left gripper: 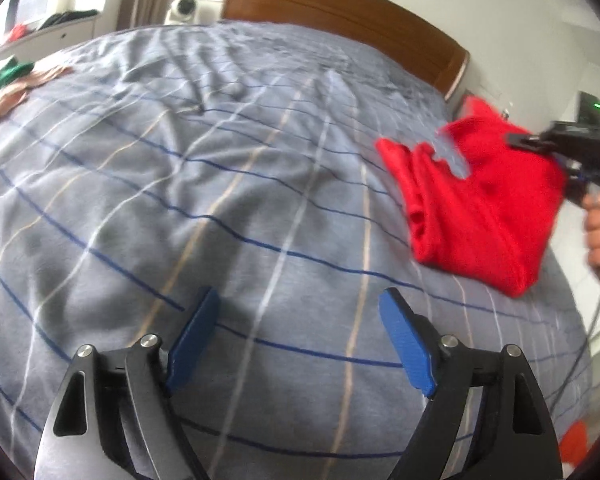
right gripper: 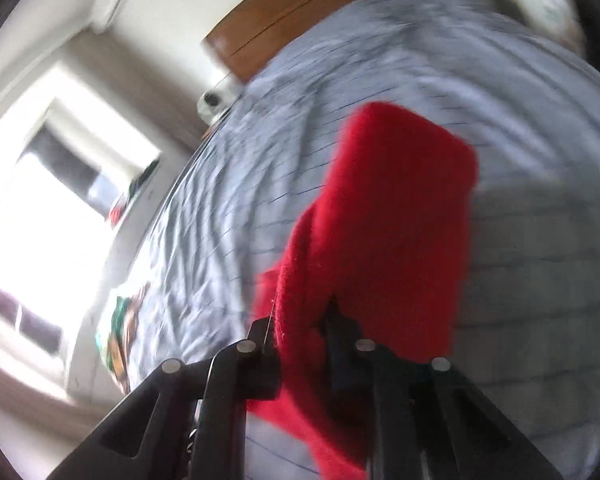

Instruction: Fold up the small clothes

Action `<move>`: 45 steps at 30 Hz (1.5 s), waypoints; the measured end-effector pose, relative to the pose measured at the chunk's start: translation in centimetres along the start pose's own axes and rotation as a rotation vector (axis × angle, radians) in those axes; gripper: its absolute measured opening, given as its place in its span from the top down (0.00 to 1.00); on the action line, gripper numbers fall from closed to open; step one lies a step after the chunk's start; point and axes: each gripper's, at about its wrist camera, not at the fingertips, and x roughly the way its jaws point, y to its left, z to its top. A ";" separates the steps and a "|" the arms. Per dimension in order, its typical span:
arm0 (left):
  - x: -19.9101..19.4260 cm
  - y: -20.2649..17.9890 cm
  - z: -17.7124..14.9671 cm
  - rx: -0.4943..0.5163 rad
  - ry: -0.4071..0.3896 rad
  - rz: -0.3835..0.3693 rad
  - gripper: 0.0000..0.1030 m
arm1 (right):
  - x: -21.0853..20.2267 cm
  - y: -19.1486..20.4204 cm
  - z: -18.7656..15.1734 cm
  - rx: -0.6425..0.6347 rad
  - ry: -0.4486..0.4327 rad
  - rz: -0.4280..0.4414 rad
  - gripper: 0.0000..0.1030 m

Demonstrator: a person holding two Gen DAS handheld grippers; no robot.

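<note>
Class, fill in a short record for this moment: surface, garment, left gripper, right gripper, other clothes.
surface: bed with a grey striped sheet
garment: red garment, partly folded, near the bed's right edge
left gripper: left gripper open, holding nothing, above the sheet
right gripper: right gripper shut on the red garment
other clothes: green and tan clothes at the far left edge

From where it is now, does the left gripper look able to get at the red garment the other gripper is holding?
Probably yes. The left gripper is open and empty over the striped bedsheet, and nothing lies between it and the red garment, which the right gripper is clamping. The garment is blurred, so it may be moving.
</note>
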 end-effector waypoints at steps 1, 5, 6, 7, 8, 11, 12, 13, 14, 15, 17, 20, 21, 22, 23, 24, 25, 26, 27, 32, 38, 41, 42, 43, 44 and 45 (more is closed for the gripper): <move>-0.1 0.3 -0.1 -0.009 0.000 -0.005 0.18 | 2.0 1.5 -0.3 -0.035 0.021 -0.011 0.84; 0.1 0.0 -0.3 0.021 0.006 0.010 0.18 | 9.5 3.2 -3.0 -0.050 0.145 -0.033 0.56; 0.2 -0.2 -0.3 0.033 0.007 0.020 0.18 | 10.2 3.1 -3.7 -0.007 0.176 0.018 0.53; 0.2 -0.3 -0.3 0.038 0.008 0.023 0.18 | 10.0 2.7 -4.2 0.046 0.173 0.081 0.53; 0.3 -0.3 -0.2 0.039 0.010 0.024 0.18 | 9.1 2.3 -4.3 0.089 0.147 0.153 0.53; 0.5 0.1 0.0 0.016 0.014 0.010 0.18 | 4.9 1.3 -3.1 0.109 0.056 0.297 0.39; 0.5 0.2 0.1 0.005 0.016 0.003 0.17 | 3.4 0.9 -2.8 0.089 0.020 0.310 0.37; 0.5 0.3 0.0 -0.005 0.016 -0.002 0.17 | 1.4 0.3 -2.4 0.047 -0.022 0.283 0.34; 0.5 0.3 0.0 -0.010 0.018 -0.004 0.17 | 0.6 0.2 -2.4 0.005 -0.037 0.229 0.34; 0.6 0.2 0.0 -0.007 0.019 0.000 0.16 | 0.0 0.2 -2.6 -0.072 -0.033 0.115 0.34; 0.7 -0.1 -0.1 0.007 0.020 0.014 0.16 | 0.6 0.5 -4.1 -0.207 0.026 -0.026 0.41; 0.9 -0.6 -0.4 0.047 0.021 0.044 0.15 | 3.0 2.6 -7.3 -0.378 0.061 -0.073 0.57; 1.0 -0.9 -0.6 0.066 0.021 0.057 0.15 | 3.8 3.4 -8.3 -0.418 0.047 -0.058 0.59; 1.0 -1.0 -0.7 0.081 0.022 0.066 0.15 | 4.9 4.1 -9.7 -0.456 0.050 -0.044 0.66; 1.0 -1.2 -0.9 0.096 0.022 0.074 0.15 | 6.6 4.6 -11.2 -0.486 0.095 -0.060 0.73; 1.0 -1.3 -1.0 0.114 0.023 0.084 0.15 | 7.7 4.9 -12.2 -0.512 0.122 -0.092 0.72; 0.9 -1.4 -1.1 0.122 0.024 0.089 0.15 | 8.2 5.4 -12.9 -0.547 0.110 -0.119 0.72; 0.9 -1.4 -1.1 0.126 0.025 0.091 0.14 | 7.9 5.9 -13.1 -0.563 0.091 -0.130 0.72; 0.9 -1.4 -1.1 0.126 0.026 0.089 0.13 | 7.4 6.0 -12.8 -0.551 0.095 -0.128 0.72; 1.1 -1.5 -0.9 0.107 0.030 0.079 0.09 | 0.5 5.4 -10.7 -0.467 0.006 -0.066 0.72; 0.7 -1.8 -1.0 0.119 0.031 0.075 0.08 | 2.7 0.8 -12.9 -0.379 0.128 -0.170 0.72; -1.4 -1.4 0.0 0.040 0.014 -0.027 0.08 | 2.4 0.1 -13.9 -0.331 0.096 -0.133 0.65; -2.5 -1.8 1.0 -0.005 -0.019 -0.117 0.08 | 1.6 0.0 -13.8 -0.309 0.084 -0.098 0.59; -2.9 -2.4 1.9 -0.018 -0.031 -0.176 0.07 | 0.7 -0.1 -13.5 -0.278 0.067 -0.047 0.41; -3.1 -3.5 3.0 -0.014 -0.030 -0.226 0.06 | -0.3 -0.4 -13.0 -0.250 0.035 -0.015 0.30; -2.7 -5.5 4.9 0.020 -0.013 -0.274 0.06 | -1.2 -0.7 -12.6 -0.229 -0.003 -0.013 0.28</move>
